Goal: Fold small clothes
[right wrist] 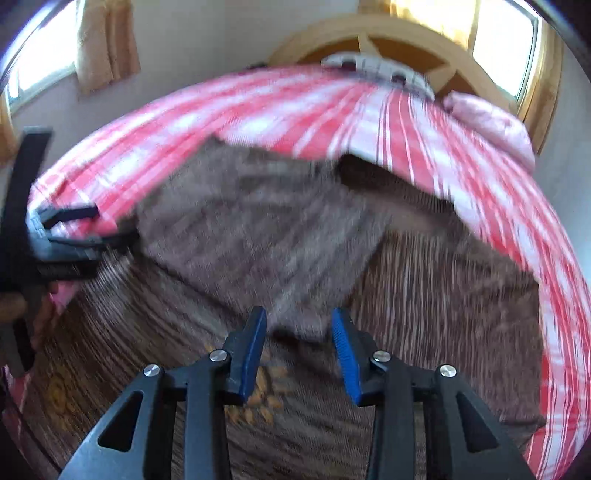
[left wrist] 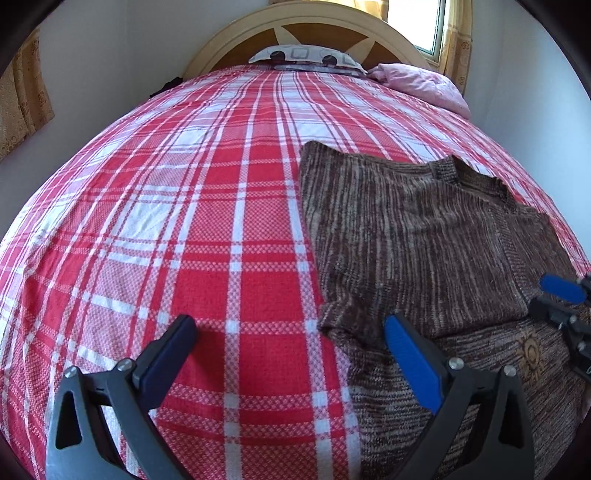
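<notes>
A brown streaked knit garment [left wrist: 424, 236] lies flat on the red and white plaid bedspread [left wrist: 184, 221], on the right in the left wrist view. One part is folded over the rest, and a golden sun motif [left wrist: 532, 354] shows below the fold. My left gripper [left wrist: 291, 332] is open wide over the bedspread, its right finger at the garment's left edge. The right wrist view is blurred. There my right gripper [right wrist: 299, 325] hangs open just above the garment [right wrist: 251, 229], with the folded flap's corner between its fingertips and a gap at each pad. The left gripper [right wrist: 74, 229] shows at the left edge.
A patterned pillow [left wrist: 306, 55] and a pink blanket [left wrist: 421, 81] lie at the head of the bed, against a round wooden headboard [left wrist: 229, 40]. A window [left wrist: 424, 22] with yellow curtains is at the back right. White walls close in on both sides of the bed.
</notes>
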Tool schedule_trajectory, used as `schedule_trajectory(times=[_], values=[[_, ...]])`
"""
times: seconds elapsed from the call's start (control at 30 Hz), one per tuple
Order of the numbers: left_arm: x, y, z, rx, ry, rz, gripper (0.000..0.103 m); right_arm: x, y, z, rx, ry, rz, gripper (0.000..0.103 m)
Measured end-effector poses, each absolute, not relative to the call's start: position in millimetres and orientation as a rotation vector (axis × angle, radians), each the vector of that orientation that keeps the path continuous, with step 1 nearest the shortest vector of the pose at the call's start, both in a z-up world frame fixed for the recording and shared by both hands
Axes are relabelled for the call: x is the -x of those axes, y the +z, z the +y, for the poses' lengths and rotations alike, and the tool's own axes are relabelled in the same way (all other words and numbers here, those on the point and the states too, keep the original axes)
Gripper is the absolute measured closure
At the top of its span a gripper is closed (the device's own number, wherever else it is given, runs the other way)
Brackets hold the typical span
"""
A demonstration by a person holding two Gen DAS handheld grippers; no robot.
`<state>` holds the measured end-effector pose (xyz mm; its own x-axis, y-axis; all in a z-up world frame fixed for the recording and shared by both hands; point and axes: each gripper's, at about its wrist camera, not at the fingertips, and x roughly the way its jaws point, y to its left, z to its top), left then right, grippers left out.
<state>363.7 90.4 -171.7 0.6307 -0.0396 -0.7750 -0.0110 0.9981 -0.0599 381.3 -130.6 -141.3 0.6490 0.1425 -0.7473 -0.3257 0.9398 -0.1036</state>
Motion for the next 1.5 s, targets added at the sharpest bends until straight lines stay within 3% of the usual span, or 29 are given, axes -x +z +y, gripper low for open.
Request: schedule_trajectory(times=[0.3,1.03,1.2,1.23,1.27,1.3,1.5], values=[[-354,-173,87,0.053,0.007,0.895,0.0,-393,-165,-123,0.186,0.291,0.858,0.065],[-352,-173,83,0.024,0.019,0.905,0.0,-365,-155,-130,0.255,0.247,0.791,0.064],[-359,-170,71,-0.038,-0.045,0.9,0.001,-366,-162,-116,0.365,0.269,0.797,0.065],[-360,-172,71,-0.035,-0.051,0.905,0.001,-368,-161,-116,0.369,0.262,0.802,0.067],[-360,-173,73,-0.02,-0.051,0.911,0.001,-370,-161,-117,0.361,0.254,0.804,0.082],[-360,-174,75,-0.01,-0.05,0.907,0.001,-372,-160,-121,0.346,0.245,0.816,0.086],[-344,-174,71,-0.019,-0.067,0.923,0.0,-367,-162,-131,0.328,0.269,0.847,0.085]])
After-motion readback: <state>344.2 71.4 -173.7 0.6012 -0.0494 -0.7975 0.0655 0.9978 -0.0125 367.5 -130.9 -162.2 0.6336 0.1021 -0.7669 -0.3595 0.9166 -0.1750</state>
